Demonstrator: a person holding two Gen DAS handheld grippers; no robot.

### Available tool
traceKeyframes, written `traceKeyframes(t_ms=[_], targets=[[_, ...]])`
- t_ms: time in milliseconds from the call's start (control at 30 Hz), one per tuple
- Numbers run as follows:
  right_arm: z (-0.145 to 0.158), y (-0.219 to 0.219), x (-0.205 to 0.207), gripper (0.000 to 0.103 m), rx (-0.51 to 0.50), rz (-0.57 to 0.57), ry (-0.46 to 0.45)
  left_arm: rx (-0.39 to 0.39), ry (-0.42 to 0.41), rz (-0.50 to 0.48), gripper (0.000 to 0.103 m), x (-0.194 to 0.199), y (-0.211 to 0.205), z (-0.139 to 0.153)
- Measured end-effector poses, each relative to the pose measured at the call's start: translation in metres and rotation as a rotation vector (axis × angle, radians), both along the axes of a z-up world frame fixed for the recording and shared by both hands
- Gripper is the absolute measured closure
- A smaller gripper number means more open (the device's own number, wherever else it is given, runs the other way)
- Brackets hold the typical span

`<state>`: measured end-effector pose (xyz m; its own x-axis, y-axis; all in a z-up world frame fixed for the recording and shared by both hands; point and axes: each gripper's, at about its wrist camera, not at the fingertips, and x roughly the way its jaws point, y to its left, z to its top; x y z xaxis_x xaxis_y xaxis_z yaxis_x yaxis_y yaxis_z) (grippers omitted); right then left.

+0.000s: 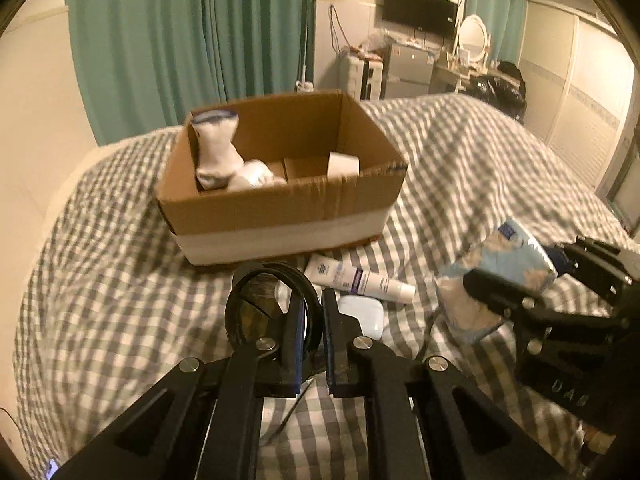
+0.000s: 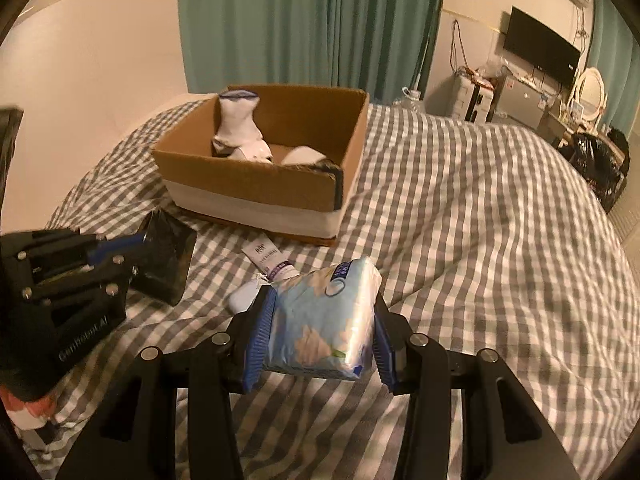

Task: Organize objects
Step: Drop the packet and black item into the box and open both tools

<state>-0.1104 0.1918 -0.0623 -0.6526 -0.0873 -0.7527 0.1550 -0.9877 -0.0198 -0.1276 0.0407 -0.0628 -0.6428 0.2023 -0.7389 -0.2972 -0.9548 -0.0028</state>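
Observation:
An open cardboard box [image 1: 280,208] stands on the checked bed, also in the right wrist view [image 2: 248,188]; white socks [image 1: 216,152] lie inside. My left gripper [image 1: 311,328] is shut on a round black compact with a brush [image 1: 256,312], held above the bed before the box; it shows in the right wrist view [image 2: 164,258]. My right gripper [image 2: 320,332] is shut on a light blue tissue pack [image 2: 324,320], held above the bed right of the left gripper, also in the left wrist view [image 1: 500,272]. A white tube [image 1: 360,280] and a white case [image 1: 360,314] lie in front of the box.
The bed's checked cover [image 2: 480,220] stretches to the right. Green curtains [image 1: 192,32] hang behind the box. A monitor [image 1: 420,10], a mirror and cluttered furniture stand at the far right wall. A black bag [image 2: 596,164] sits beyond the bed.

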Motion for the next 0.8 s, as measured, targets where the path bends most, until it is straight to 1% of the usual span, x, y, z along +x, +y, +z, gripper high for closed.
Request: traceKeyframes(t_ms=[200, 333, 433, 500, 633, 800], targets=[[0.028, -0.009, 0.008, 0.058, 0.022, 0.024, 0.055, 0.006, 0.054, 0.021, 0.095, -0.001, -0.008, 0.029], [0.045, -0.014, 0.000, 0.058, 0.046, 0.036, 0.083, 0.025, 0.095, 0.039, 0.095, -0.009, -0.016, 0.050], [0.058, -0.017, -0.012, 0.058, 0.056, 0.046, 0.100, 0.062, 0.121, 0.045, 0.095, -0.019, -0.023, 0.067], [0.070, -0.020, -0.021, 0.058, 0.066, 0.055, 0.120, 0.066, 0.143, 0.049, 0.095, -0.029, -0.025, 0.078], [0.087, -0.026, -0.046, 0.058, 0.063, 0.067, 0.154, 0.065, 0.171, 0.060, 0.095, -0.052, -0.026, 0.092], [0.101, -0.028, -0.091, 0.058, 0.059, 0.070, 0.178, 0.033, 0.194, 0.061, 0.095, -0.092, -0.024, 0.102]])
